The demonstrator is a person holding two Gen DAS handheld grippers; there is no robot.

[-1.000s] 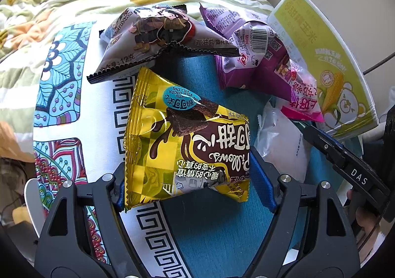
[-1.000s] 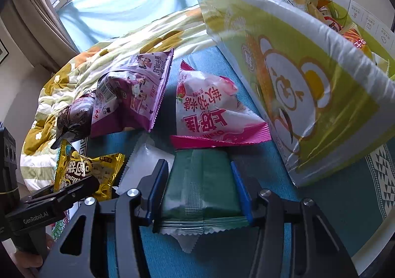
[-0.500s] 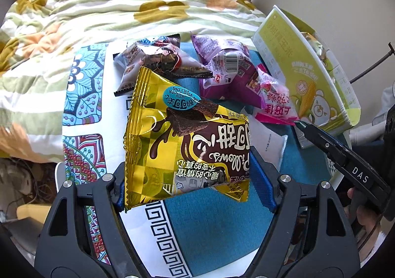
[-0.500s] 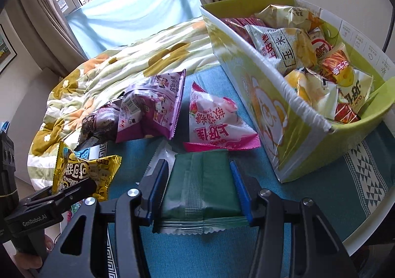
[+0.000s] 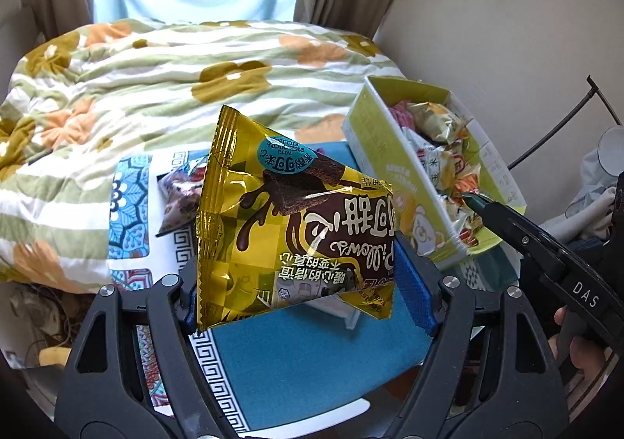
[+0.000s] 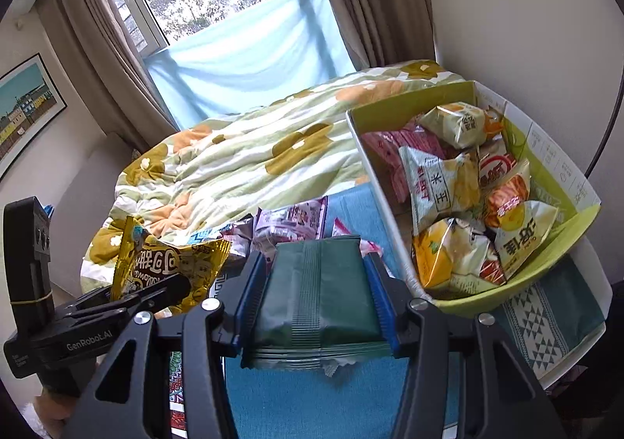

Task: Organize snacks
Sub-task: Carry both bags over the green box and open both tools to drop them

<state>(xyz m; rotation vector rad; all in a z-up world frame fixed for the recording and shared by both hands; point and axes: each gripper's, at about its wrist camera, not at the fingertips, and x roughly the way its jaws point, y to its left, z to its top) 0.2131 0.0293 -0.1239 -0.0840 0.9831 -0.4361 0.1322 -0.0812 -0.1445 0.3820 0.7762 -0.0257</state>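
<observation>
Yellow packet [image 5: 296, 220] gripped, green packet [image 6: 318, 290] gripped

Both grippers raised above table: left gripper [image 5: 308, 283] clamped w/ jaws wide; right gripper [image 6: 316, 302] likewise clamped, slightly fwd.

The yellow snack packet [image 5: 296, 220] carries a teal oval reading "WITH RICH COCOA FILLING", seen upside down, and brown script "Pillows" beneath it. To the right of that packet, the black arm of the right gripper [image 5: 546, 244] bears white letters "DAS". In the right wrist view, the left gripper [image 6: 152, 292] shows "GenRobot.AI" on its side, left of the dark green packet [image 6: 318, 290].
</observation>
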